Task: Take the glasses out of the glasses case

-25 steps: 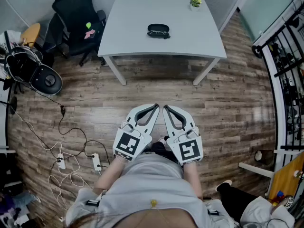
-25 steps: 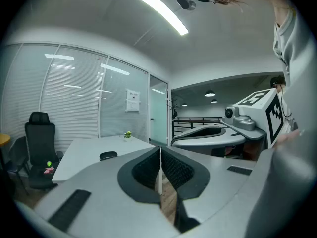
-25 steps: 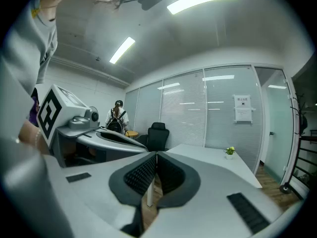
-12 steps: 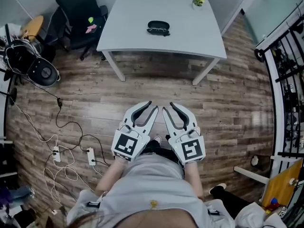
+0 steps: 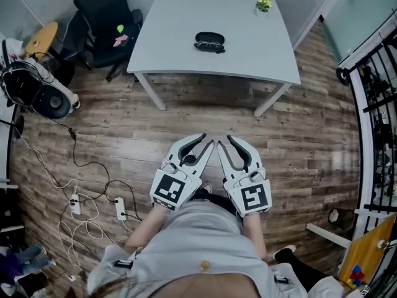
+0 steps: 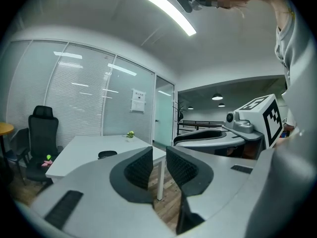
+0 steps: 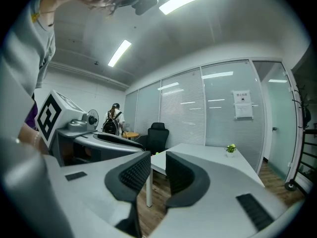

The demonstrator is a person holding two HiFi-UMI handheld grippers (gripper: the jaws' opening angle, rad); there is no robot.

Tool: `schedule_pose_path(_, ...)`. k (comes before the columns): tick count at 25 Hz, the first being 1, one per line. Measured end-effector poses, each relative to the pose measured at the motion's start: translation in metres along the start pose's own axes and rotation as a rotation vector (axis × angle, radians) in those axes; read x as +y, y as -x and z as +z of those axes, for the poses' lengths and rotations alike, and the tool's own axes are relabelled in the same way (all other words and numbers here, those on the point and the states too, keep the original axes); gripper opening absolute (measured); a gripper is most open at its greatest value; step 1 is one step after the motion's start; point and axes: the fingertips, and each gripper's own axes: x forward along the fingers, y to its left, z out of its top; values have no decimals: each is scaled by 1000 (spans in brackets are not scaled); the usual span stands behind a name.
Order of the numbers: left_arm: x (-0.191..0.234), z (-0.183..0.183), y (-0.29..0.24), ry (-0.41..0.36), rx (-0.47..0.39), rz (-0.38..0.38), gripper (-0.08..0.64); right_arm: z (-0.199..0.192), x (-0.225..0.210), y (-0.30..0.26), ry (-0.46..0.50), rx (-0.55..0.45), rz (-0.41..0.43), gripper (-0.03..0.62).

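Note:
A black glasses case lies on the far white table, with dark glasses lying against its near side. The left gripper view shows the case as a small dark shape on the table. Both grippers are held close to my body over the wooden floor, far short of the table. My left gripper and my right gripper point towards the table. Each has its jaws drawn together to a thin gap, with nothing between them.
A small potted plant stands at the table's far right corner. A black office chair is left of the table. Cables and power strips trail over the floor at left. Railings run along the right. A person with a backpack stands far off.
The table and case have shifted slightly in the head view as I move. Both grippers keep the same pose in front of my body.

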Motion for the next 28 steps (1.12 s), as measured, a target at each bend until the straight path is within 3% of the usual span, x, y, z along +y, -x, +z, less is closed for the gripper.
schedule_pose_path(15, 104, 19, -73, -32, 24, -38, 91, 15, -57, -120, -11, -5, -27, 84)
schedule_pose_path(28, 178, 21, -88, -7, 11, -36, 91, 14, -62, -189, 6, 34, -26, 84)
